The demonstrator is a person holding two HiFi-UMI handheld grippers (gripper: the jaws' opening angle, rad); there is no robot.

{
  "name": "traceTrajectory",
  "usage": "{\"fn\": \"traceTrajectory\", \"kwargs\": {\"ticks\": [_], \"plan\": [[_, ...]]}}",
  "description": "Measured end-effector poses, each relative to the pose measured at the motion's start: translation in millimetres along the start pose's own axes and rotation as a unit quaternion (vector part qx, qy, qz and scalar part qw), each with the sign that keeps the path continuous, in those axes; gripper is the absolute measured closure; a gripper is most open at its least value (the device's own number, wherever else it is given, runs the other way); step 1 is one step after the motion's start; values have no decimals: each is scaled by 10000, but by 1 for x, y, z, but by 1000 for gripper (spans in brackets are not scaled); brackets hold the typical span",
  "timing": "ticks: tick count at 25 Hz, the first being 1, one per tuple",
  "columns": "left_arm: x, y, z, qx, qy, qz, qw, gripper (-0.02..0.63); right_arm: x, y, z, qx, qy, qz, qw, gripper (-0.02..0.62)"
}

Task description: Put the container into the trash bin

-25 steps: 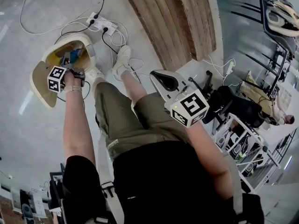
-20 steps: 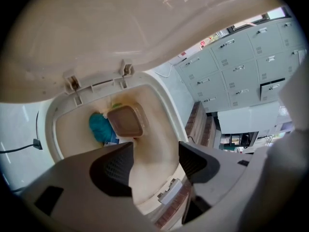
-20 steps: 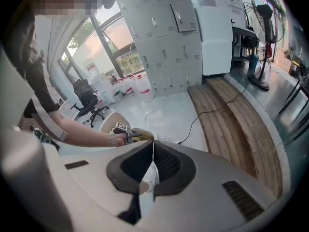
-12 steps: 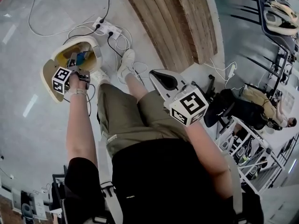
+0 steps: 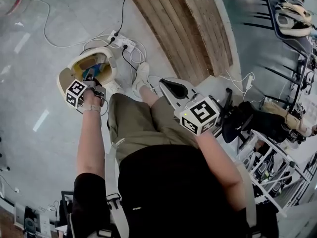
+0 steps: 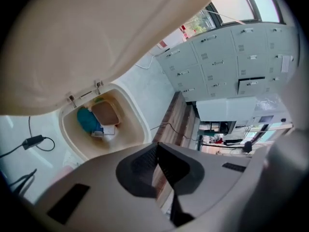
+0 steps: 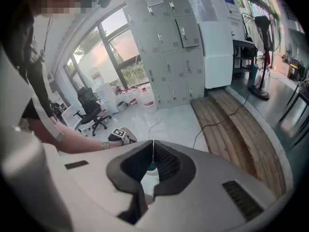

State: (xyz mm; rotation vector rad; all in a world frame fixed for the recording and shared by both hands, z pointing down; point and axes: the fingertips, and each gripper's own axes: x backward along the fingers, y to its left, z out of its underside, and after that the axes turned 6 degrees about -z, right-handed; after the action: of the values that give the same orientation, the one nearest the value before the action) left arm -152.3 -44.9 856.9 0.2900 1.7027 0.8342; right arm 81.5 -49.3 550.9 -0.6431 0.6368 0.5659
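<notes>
Cream trash bin (image 6: 135, 125) holds a brown container (image 6: 105, 113); left gripper (image 6: 157, 145) and right gripper (image 7: 153, 143) both have jaws together, empty.

No legible text or labels

I see an office-like lab or workroom, not a home. On the far side stands a wall of grey metal lockers (image 7: 169, 37), with tall windows (image 7: 116, 52) to their left. Near them are a black swivel chair (image 7: 89, 105) and large water bottles (image 7: 145, 96). The glossy grey floor (image 5: 29, 98) carries a power strip (image 5: 121, 39) with loose cables. A raised wooden platform (image 5: 183, 29) runs along the right, with a standing fan (image 7: 260, 57) beyond it.
</notes>
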Motion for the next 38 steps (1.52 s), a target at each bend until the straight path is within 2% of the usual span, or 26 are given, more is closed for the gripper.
{"fn": "traceTrajectory", "kwargs": {"ticks": [5,12,19,23,30,38], "plan": [[28,-25,8,146,90,422,9990,597,10,15,-9,39,-160,-21,9999,580],[69,-57,16,-19,291,827,9962,597,14,35,-19,41,-345,-124,9993,580],[119,-89,23,-364,406,1159,9918,597,17,57,-34,114,-479,-357,9981,580],[151,-108,31,-653,477,1291,9883,597,17,68,-42,215,-471,-456,9976,580],[204,-150,40,-1231,532,1674,9767,597,13,87,-66,368,-582,-713,9951,580],[266,-205,25,-2065,87,2000,9578,597,12,109,-102,567,-812,-1064,9894,580]]}}
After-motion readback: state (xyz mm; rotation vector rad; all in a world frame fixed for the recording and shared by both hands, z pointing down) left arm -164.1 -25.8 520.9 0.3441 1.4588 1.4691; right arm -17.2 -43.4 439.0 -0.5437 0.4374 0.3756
